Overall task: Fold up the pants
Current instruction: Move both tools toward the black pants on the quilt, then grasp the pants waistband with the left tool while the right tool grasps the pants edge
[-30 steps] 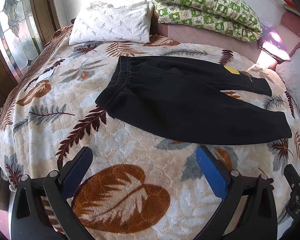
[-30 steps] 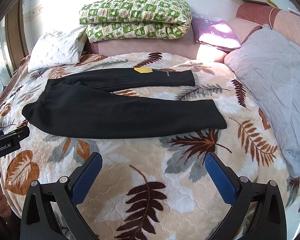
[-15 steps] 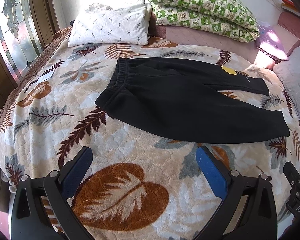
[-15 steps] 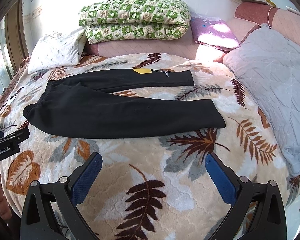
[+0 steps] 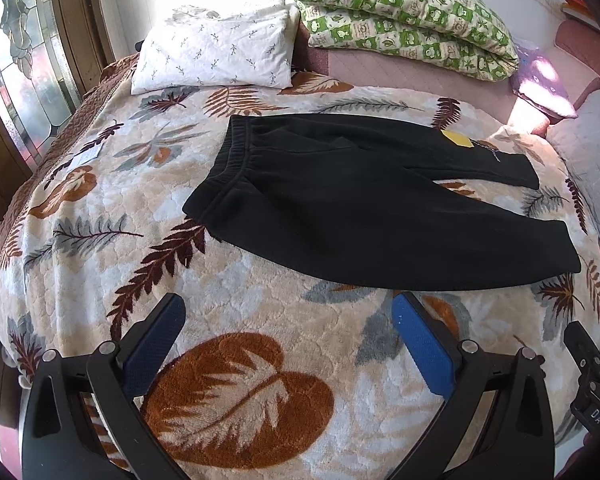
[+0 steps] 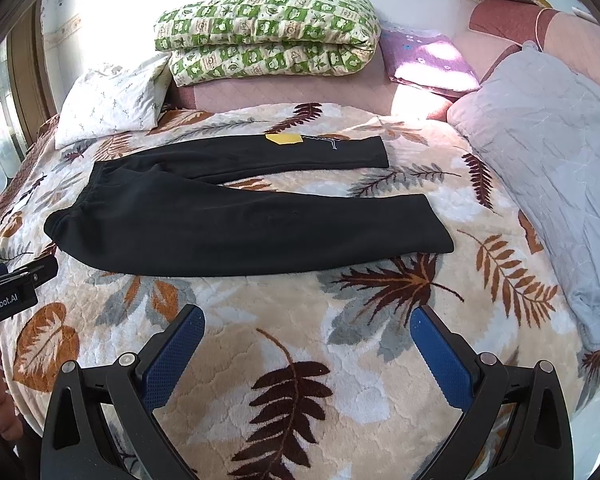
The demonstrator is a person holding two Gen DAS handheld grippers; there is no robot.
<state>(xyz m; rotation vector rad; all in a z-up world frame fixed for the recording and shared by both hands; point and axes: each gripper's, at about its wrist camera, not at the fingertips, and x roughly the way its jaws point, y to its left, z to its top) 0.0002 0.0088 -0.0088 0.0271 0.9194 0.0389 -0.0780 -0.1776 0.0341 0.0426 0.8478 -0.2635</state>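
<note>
Black pants [image 5: 360, 204] lie flat on the leaf-patterned bed cover, waistband at the left, both legs spread to the right, with a yellow tag [image 5: 456, 138] on the far leg. They also show in the right wrist view [image 6: 236, 220]. My left gripper [image 5: 288, 320] is open and empty, hovering over the cover in front of the waist end. My right gripper [image 6: 306, 332] is open and empty, in front of the near leg.
A white pillow [image 5: 216, 56] and a folded green quilt [image 5: 404, 20] lie at the head of the bed. A grey pillow [image 6: 552, 168] lies at the right. A window [image 5: 24, 80] is at the left. The bed cover [image 6: 360, 360] fills the foreground.
Both grippers have shifted slightly; the pants have not moved and both grippers stay open.
</note>
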